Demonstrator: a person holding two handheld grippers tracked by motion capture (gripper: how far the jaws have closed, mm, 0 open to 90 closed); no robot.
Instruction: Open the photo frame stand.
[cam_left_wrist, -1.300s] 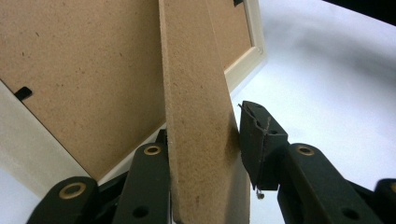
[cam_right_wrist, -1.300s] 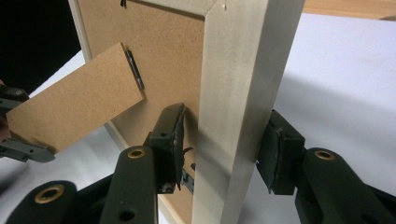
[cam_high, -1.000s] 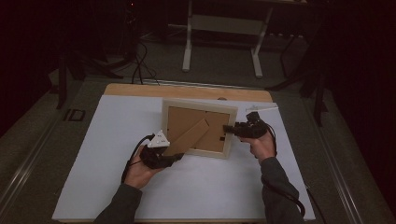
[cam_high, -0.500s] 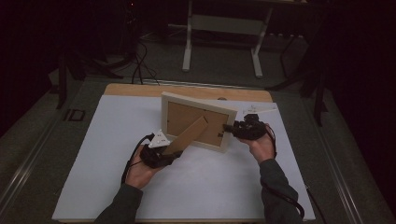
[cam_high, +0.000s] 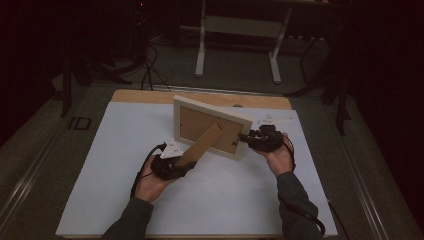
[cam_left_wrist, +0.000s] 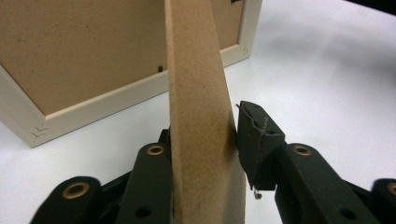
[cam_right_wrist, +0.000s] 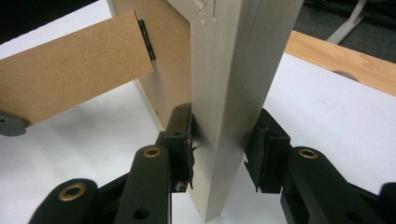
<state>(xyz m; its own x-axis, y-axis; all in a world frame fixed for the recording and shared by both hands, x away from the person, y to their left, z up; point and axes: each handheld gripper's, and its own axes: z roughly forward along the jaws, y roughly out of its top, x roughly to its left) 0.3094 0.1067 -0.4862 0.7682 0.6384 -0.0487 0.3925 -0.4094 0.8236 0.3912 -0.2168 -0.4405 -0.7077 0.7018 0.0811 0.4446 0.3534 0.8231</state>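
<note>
A cream wooden picture frame stands nearly upright on the white table sheet, its brown backing toward me. Its brown stand leg slopes down from the back to my left gripper, which is shut on the leg's lower end. In the left gripper view the leg fills the gap between the jaws of this gripper. My right gripper grips the frame's right side. Its jaws have just been closing, and in the right gripper view this gripper has the frame's rail between its pads, the left pad against it.
A bare wooden strip runs along the table's far edge. Beyond it on the dark floor stand a white metal stand and some cables. White sheet lies open in front of and beside both hands.
The frame has tipped up from a lean to nearly upright, and the stand leg now angles farther out from its back. Both hands stay about where they were.
</note>
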